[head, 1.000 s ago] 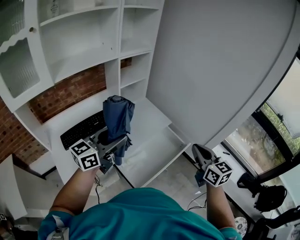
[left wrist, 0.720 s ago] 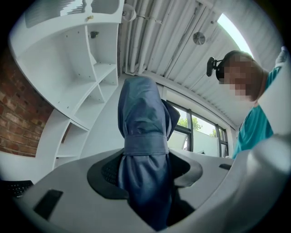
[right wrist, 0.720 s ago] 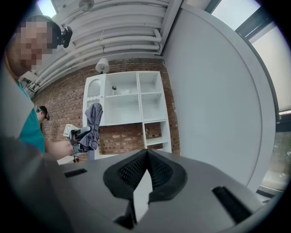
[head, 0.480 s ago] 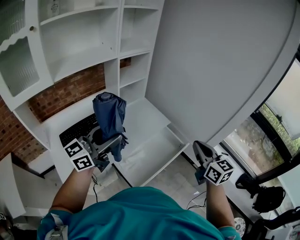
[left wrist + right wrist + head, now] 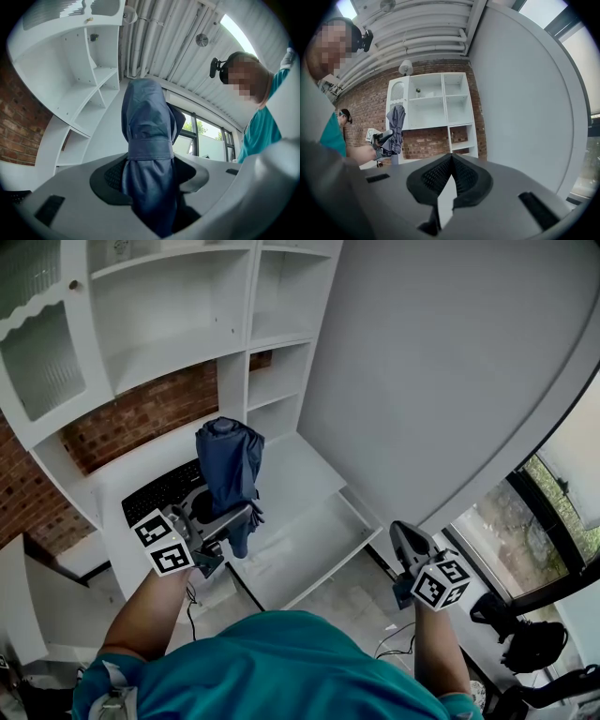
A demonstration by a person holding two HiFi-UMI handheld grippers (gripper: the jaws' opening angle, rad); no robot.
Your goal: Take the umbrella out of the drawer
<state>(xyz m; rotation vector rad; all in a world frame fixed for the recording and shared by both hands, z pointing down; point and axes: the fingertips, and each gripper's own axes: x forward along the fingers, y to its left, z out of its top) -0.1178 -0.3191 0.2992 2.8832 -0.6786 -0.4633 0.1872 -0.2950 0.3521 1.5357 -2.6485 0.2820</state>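
since the umbrella [image 5: 230, 470] is already clear of the drawer [image 5: 309, 549], the step in hand looks like the tail end of the lift-out. in the head view the left gripper [image 5: 228, 521] sits at about 8 o'clock. its jaws are clamped across the lower part of the folded dark-blue umbrella, which stands above the table [image 5: 291, 460] and partly over the keyboard [image 5: 159, 498]. the drawer lies pulled open toward 5 o'clock of the umbrella, apart from it, and nothing shows inside it. the umbrella's long axis runs close to upright. its rounded end points to 12 o'clock, toward the white shelf unit [image 5: 169, 324], and a short length hangs below the jaws toward 6 o'clock. the right gripper [image 5: 398, 535] hangs at about 4 o'clock, well apart from both, off the drawer's front corner.

in the left gripper view the jaws stand fairly wide yet press on the cloth from both sides, just under the strap [image 5: 150, 149] that binds the folds. the bundle rises straight to 12 o'clock between them. which end carries the handle cannot be told.

in the right gripper view the pads meet at their tips with nothing between them, so this gripper is closed and empty. the umbrella shows small at 9 o'clock, upright before the shelf unit and the brick wall [image 5: 431, 140].

the next move probably calls for a steady carry away from the drawer, or a gentle lay-down on the table. either way the grip should be firm, because the slack cloth may slip.
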